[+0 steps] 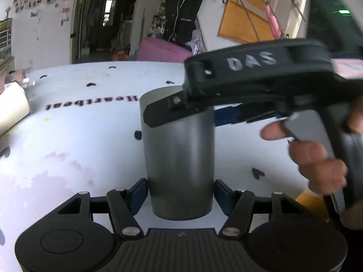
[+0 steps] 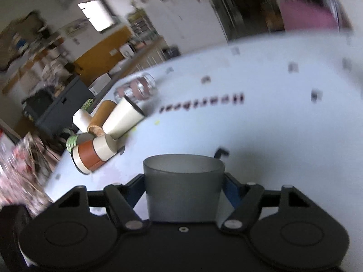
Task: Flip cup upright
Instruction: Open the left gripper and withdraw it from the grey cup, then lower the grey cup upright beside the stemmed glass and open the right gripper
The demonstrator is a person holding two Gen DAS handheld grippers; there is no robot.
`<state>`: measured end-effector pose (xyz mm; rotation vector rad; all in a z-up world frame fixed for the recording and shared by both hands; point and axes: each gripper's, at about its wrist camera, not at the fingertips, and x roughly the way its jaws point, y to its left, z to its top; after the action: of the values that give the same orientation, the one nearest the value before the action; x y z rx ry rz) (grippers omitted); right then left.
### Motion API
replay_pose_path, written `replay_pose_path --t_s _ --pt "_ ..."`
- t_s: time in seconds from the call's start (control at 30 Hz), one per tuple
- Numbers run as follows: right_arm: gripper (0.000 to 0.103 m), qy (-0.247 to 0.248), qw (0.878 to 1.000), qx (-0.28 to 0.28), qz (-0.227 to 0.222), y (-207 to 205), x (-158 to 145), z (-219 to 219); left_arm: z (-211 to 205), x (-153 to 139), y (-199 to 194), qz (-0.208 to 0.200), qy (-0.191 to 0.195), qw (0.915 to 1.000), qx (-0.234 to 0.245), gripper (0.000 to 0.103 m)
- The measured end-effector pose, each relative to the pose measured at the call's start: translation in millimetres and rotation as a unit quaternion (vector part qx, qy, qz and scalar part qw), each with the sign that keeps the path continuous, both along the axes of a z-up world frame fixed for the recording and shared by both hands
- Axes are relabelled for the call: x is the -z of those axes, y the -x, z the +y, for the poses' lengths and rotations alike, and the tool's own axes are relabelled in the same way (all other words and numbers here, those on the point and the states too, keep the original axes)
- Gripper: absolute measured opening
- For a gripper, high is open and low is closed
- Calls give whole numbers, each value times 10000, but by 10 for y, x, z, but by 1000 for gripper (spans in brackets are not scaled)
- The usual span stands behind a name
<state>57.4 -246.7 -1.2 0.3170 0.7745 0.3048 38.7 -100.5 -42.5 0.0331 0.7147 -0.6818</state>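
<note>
A frosted grey cup [image 1: 179, 154] is held over the white table, its narrow closed end nearest the left camera. My left gripper [image 1: 180, 196] is shut on the cup's base, blue pads against both sides. My right gripper [image 2: 184, 191] is shut on the same cup [image 2: 183, 188] near its open rim, which faces away from the right camera. In the left wrist view the right gripper [image 1: 179, 111] comes in from the right, held by a hand, and clamps the cup's far end.
The white table [image 2: 261, 124] carries black heart marks and the printed word "Heartbeat". Several cups lie tipped in a cluster at its left edge [image 2: 106, 133], with a clear glass jar [image 2: 138, 88] behind them. A cream cup [image 1: 11, 106] lies at the left.
</note>
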Motion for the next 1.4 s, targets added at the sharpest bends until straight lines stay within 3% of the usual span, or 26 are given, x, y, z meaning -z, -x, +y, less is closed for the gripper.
replay_pose_path --t_s 0.13,0.27,0.5,0.6,0.67,0.93,1.17,1.4 --pt "74 729 9955 -91 -599 237 -102 134 -36 82 11 -294 108 9995 70 64" --pt "75 1254 9887 -202 -796 398 -83 257 -83 216 52 -475 79 9987 162 64" --pt "72 1136 9906 -385 -656 370 47 229 -95 276 87 -712 109 9973 132 64" --pt "72 1069 9900 -285 -876 385 54 169 -48 251 74 -778 183 9968 -39 80" --pt "72 1297 9844 -51 -1187 372 44 100 17 217 70 -837 268 9960 -179 86" --pt "72 1943 9536 1376 -1846 -133 3 -519 114 201 -34 -668 548 9952 -449 87" --pt "72 1994 9419 2169 -1614 -730 110 -1134 161 210 -74 -670 599 9942 -590 87" --pt "72 1697 9396 2486 -1627 -882 273 -1429 221 219 -79 -685 611 9936 -656 87"
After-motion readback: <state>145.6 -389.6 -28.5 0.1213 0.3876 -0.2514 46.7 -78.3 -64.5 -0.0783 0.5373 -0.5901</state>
